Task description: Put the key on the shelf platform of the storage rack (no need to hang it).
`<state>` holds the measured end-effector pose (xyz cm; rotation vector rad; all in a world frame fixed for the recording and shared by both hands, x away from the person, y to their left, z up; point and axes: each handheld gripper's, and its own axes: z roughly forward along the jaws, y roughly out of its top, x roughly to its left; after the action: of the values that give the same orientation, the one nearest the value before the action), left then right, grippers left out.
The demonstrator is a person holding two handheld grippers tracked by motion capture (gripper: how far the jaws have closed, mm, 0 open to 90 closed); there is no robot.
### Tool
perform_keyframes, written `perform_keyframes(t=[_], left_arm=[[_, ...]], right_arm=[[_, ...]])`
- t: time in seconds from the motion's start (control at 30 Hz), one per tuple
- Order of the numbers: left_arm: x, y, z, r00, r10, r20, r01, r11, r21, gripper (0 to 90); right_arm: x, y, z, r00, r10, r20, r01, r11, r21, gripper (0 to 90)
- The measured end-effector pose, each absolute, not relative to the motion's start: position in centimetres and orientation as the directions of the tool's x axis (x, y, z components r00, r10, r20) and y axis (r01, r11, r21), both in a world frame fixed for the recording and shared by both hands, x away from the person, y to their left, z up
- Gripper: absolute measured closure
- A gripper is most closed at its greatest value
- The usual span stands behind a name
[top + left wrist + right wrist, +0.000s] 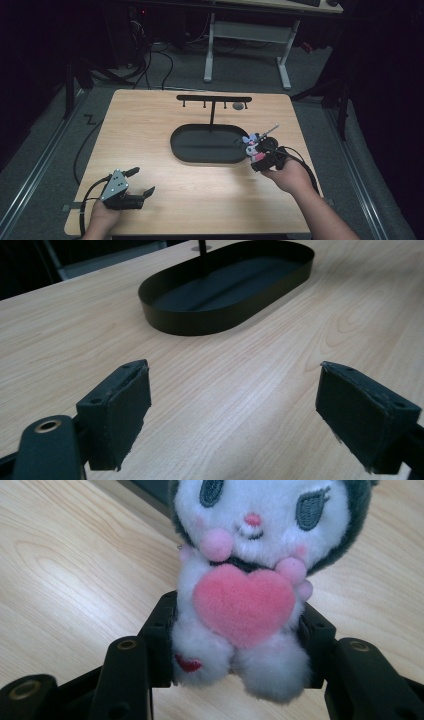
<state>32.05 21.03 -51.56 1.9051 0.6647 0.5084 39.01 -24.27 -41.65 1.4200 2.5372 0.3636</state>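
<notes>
- Right gripper (261,152) is pinching a small plush toy (250,580) by its lower body, jaws squeezed onto both flanks; it hangs over the right side of the table (150,125), just right of the black oval tray (180,150).
- Left gripper (140,182) sits near the near-left corner, jaws spread wide, nothing between the pads (117,410).
- The plush looks like a keychain: a thin metal chain or ring (270,131) sticks out from its top, toward the far right.
- Likely aim, my guess: hang it on the black T-shaped rack (214,99) standing in the tray.
- Risk 1: grip is on soft fur low on the body, so the toy can pivot or squeeze out if the hand tilts.
- Risk 2: the chain end is loose and floppy, so it may miss a peg or snag on the bar.
- Risk 3: knocking the rack's thin post could tip the stand.
- Risk 4: head-heavy toy may flop forward and hide the ring.
- Count: one plush, one tray, one rack, two grippers.
- Rack pegs: about four seen; one on the far right appears to carry a small round thing (238,106), can't identify it.
</notes>
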Motion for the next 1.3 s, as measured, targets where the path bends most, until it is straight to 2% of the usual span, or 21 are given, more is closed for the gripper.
perform_keyframes(t=[0.63, 1.3], left_arm=[[32.1, 21.1, -51.8, 0.781, 0.622, 0.06, 0.227, -0.372, 0.9, 15.5], [32.0, 21.7, -51.9, 0.788, 0.614, 0.036, 0.241, -0.363, 0.9, 15.6]], right_arm=[[42.6, -20.1, -42.0, -0.56, 0.825, -0.084, 0.772, 0.555, 0.309, 48.2], [45.9, -17.0, -44.7, -0.565, 0.824, -0.044, 0.778, 0.55, 0.303, 48.2]])
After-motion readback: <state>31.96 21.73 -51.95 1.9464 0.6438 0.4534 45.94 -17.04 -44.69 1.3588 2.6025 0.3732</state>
